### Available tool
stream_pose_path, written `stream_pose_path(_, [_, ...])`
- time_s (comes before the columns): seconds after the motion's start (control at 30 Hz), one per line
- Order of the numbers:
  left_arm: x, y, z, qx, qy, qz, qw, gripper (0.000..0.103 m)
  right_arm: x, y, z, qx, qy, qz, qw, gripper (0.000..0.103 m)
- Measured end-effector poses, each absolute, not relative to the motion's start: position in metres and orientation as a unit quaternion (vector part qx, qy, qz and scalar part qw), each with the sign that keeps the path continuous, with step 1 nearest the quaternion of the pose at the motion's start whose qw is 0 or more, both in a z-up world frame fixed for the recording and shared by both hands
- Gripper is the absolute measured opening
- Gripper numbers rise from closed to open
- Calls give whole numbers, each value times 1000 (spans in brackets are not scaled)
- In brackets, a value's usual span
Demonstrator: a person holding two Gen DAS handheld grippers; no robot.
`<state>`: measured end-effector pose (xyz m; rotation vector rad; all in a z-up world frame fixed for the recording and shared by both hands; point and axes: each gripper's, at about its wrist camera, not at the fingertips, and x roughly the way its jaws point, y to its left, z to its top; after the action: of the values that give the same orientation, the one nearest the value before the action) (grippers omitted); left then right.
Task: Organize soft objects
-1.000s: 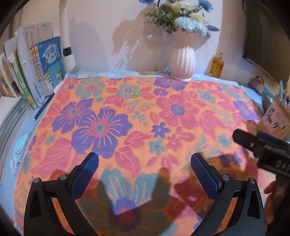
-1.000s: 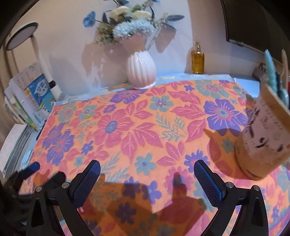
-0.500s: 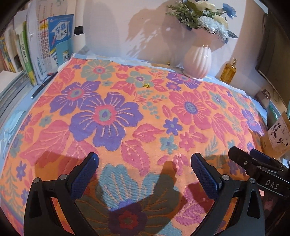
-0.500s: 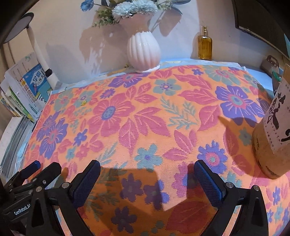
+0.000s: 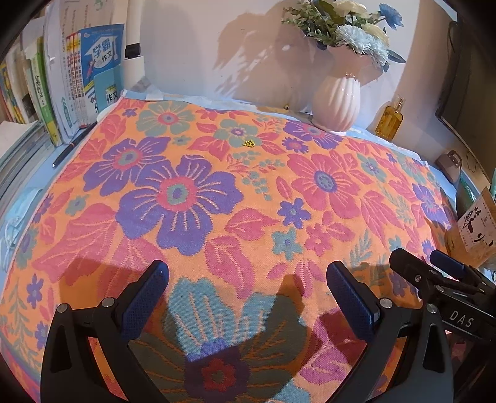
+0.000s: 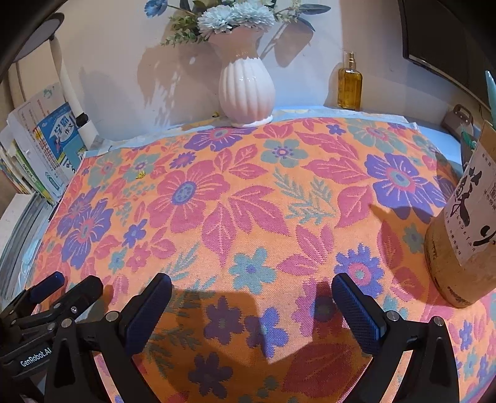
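Pink ribbed vase (image 6: 246, 90) with flowers (image 6: 235, 17)

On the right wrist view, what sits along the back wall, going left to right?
Stacked books → white lamp stem → pink ribbed vase with flowers → amber glass bottle → dark monitor.
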<state>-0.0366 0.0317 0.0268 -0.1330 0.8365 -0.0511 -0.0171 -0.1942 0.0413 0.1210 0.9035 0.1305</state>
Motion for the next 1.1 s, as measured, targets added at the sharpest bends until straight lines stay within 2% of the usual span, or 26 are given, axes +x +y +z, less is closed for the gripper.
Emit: stream_pose_path(1.1, [-27, 27, 15, -46, 439, -20, 897, 102, -14, -195, 38, 64, 446, 59, 891, 103])
